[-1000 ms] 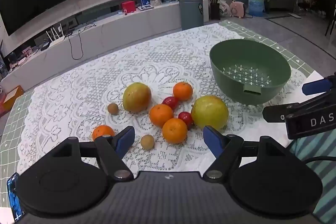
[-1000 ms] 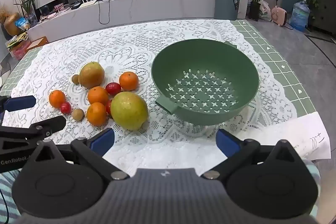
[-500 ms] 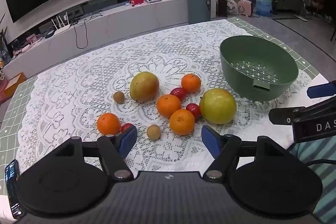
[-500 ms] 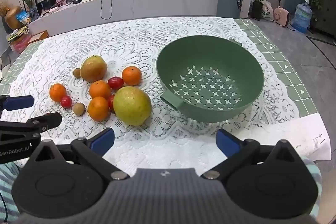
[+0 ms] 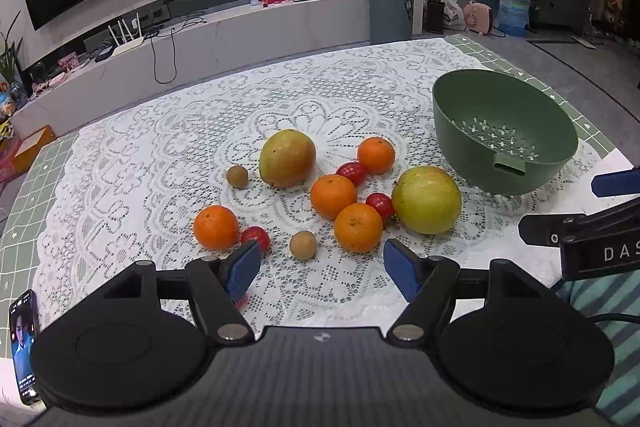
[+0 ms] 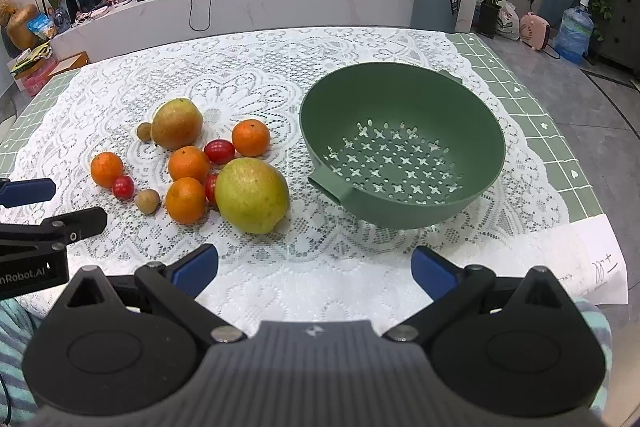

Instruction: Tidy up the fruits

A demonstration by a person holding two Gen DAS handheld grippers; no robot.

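Fruit lies loose on a white lace tablecloth (image 5: 168, 163): a mango (image 5: 286, 157), a large green-yellow fruit (image 5: 426, 199), several oranges such as the nearest one (image 5: 358, 227), red tomatoes (image 5: 351, 172) and small brown fruits (image 5: 303, 245). An empty green colander bowl (image 5: 505, 135) stands to their right; it also shows in the right wrist view (image 6: 402, 143). My left gripper (image 5: 322, 269) is open and empty, just short of the fruit. My right gripper (image 6: 314, 267) is open and empty, before the bowl and the large fruit (image 6: 252, 195).
A phone (image 5: 23, 345) lies at the table's near left edge. A sheet of paper (image 6: 580, 259) lies at the near right. The table ends in a green checked border (image 6: 552, 131). A TV bench and a bin (image 6: 438, 1) stand behind the table.
Both views have shifted a little: the fruit and bowl sit slightly farther up and to the right, so the left gripper has drawn back and turned. Both grippers stay open.
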